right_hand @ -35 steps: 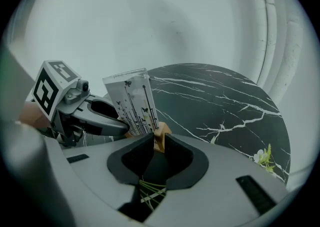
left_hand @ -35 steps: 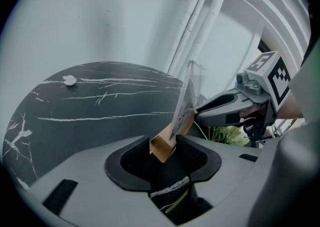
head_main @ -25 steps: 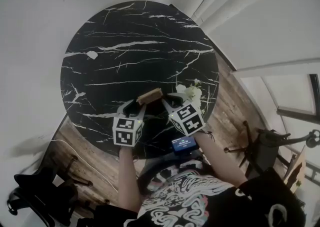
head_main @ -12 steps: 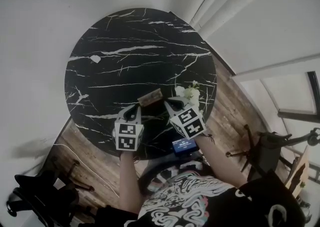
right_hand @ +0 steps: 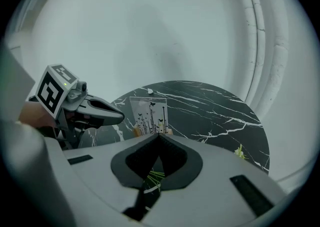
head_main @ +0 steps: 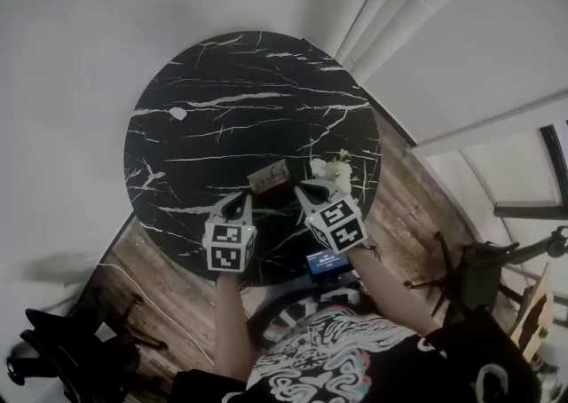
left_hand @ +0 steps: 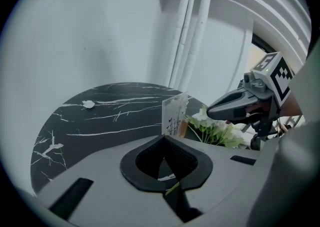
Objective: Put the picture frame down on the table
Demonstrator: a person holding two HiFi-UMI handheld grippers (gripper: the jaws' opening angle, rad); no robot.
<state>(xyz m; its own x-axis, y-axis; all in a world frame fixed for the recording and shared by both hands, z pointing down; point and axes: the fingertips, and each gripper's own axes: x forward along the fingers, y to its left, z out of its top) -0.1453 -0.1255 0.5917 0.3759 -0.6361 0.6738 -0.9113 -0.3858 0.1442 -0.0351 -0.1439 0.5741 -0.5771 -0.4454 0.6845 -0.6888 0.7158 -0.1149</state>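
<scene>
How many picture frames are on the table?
1. The picture frame stands upright on the black table, near its front edge, beside the white flowers. None seems hidden.

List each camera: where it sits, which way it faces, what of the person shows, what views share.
Head view: on the person's head, looking steeply down at the table; forearms, left gripper and right gripper show.
Left gripper view: on the left gripper, looking along its shut jaws at the picture frame and flowers; right gripper at right.
Right gripper view: on the right gripper, looking along its shut jaws at the picture frame; left gripper at left.
Shared: all show the upright picture frame on the table.
</scene>
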